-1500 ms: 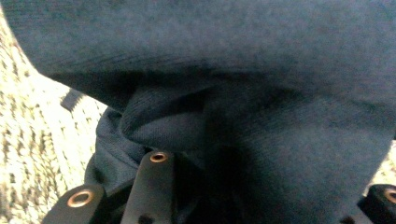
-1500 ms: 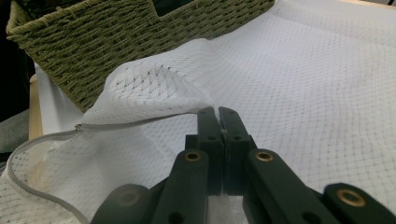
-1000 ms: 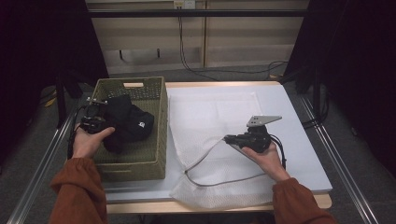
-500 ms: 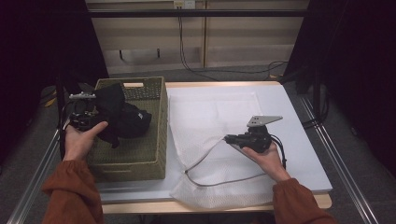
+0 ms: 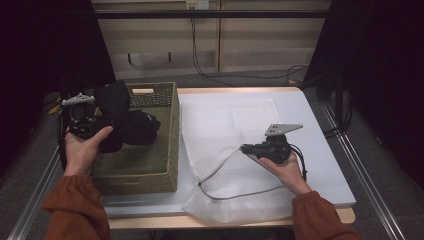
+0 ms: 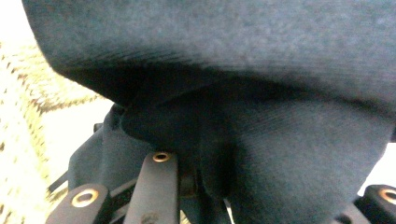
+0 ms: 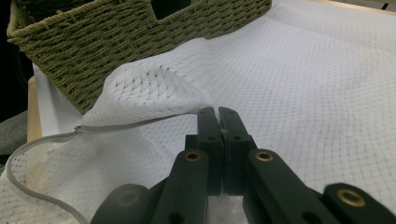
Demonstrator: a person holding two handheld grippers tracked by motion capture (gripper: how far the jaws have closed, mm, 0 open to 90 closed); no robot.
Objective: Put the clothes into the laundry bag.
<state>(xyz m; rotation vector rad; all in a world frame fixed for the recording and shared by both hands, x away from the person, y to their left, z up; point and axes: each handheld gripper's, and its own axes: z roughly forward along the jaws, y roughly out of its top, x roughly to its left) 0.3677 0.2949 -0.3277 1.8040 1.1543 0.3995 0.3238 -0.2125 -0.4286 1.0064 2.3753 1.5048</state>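
A black garment [image 5: 118,98] hangs partly lifted above the left rim of a green woven basket [image 5: 150,165], and its lower part still lies inside. My left gripper [image 5: 94,120] is shut on it. In the left gripper view the dark cloth [image 6: 261,93] bunches over the jaws and covers the left gripper [image 6: 196,179]. A white mesh laundry bag [image 5: 225,125] lies flat on the table with its grey zipper edge [image 5: 235,194] curling open. My right gripper [image 5: 246,148] is shut on the bag's upper layer, and in its own view the right gripper [image 7: 218,113] pinches the mesh [image 7: 299,74].
The basket stands at the table's left, tight against the mesh bag, with the basket wall [image 7: 116,37] close ahead of the right gripper. A white sheet [image 5: 320,150] covers the tabletop. Metal rails [image 5: 360,165] run along both table sides, and cables hang at the back.
My left gripper has moved up and to the left, dragging the black garment partly out over the basket's left rim. The right gripper has held still on the mesh bag.
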